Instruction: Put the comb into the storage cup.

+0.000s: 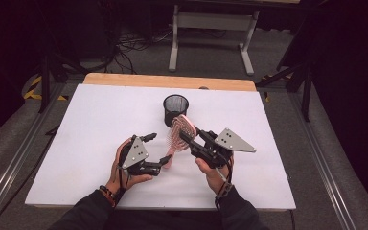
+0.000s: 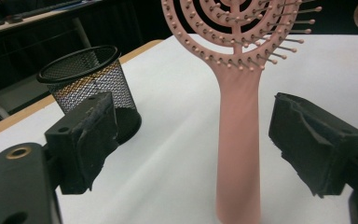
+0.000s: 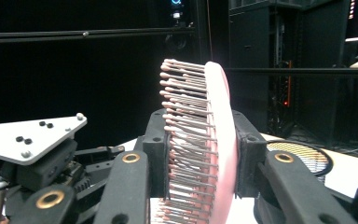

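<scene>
Right hand-held gripper (image 1: 188,137) is clamped on the head of the pink hairbrush (image 1: 178,134), held above the white desk (image 1: 86,124) before the mesh cup (image 1: 176,108). Left hand-held gripper (image 1: 157,148) stands open, jaws either side of the brush handle without touching.

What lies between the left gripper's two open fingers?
In the left gripper view, the pink hairbrush's handle stands between the left gripper's fingers, untouched, above bare white table.

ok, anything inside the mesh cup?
Nothing visible inside the black mesh cup: the high view shows only dark interior, and the left gripper view shows nothing sticking above its rim. The very bottom is too dark to tell. The pink hairbrush is outside it.
</scene>
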A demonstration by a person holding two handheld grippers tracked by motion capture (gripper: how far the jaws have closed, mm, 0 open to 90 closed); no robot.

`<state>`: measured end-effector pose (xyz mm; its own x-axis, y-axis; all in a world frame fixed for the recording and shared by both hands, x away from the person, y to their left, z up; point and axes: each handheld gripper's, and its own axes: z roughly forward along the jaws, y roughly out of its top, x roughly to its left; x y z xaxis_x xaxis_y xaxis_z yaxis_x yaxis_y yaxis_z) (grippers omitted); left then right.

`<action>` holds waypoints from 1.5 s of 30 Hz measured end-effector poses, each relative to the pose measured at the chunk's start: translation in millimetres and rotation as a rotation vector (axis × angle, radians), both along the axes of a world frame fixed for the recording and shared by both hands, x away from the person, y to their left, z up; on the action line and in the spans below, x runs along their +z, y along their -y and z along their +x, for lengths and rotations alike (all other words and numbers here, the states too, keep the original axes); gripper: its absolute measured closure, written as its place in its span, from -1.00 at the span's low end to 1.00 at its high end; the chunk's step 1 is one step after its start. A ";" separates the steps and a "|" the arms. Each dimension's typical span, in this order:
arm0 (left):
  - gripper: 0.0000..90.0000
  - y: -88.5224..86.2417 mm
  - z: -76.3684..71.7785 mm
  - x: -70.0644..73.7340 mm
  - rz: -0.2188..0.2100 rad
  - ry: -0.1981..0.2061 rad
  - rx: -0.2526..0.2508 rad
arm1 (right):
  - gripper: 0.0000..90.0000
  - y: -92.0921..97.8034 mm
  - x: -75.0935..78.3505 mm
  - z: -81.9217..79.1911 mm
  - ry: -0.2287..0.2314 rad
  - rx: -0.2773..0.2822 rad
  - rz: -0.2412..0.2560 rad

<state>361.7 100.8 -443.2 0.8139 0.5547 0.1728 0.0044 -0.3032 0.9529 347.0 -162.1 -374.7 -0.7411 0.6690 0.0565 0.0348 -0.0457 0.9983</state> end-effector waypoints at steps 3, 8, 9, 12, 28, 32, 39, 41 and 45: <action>-0.71 -6.5 -0.3 3.2 -0.003 -0.003 -0.007 | 0.44 3.4 2.5 -1.0 0.017 -0.014 -0.009; -0.78 -19.1 0.5 8.0 -0.030 -0.004 -0.026 | 0.44 10.0 6.3 -2.2 0.033 -0.035 -0.011; -0.78 -25.3 1.7 10.3 -0.034 -0.003 -0.029 | 0.44 10.9 6.9 -2.2 0.037 -0.038 -0.009; -0.80 -33.4 2.3 11.4 -0.038 -0.001 -0.029 | 0.44 13.5 8.2 -2.3 0.047 -0.050 -0.018; -0.81 -83.8 -2.0 10.6 -0.014 0.014 -0.021 | 0.45 23.2 10.9 -1.9 0.057 -0.063 -0.013; -0.81 -98.6 -6.8 5.8 0.001 0.005 -0.004 | 0.45 24.7 10.7 -0.4 0.055 -0.067 -0.017; -0.80 -121.4 -15.2 -3.9 0.016 -0.018 0.029 | 0.45 23.3 13.0 2.5 0.065 -0.064 -0.029; -0.80 -127.7 -18.8 -6.1 0.022 -0.026 0.030 | 0.45 22.6 13.7 3.4 0.067 -0.065 -0.035; -0.81 -132.6 -22.0 -9.1 0.030 -0.026 0.035 | 0.45 21.4 16.3 6.7 0.072 -0.069 -0.039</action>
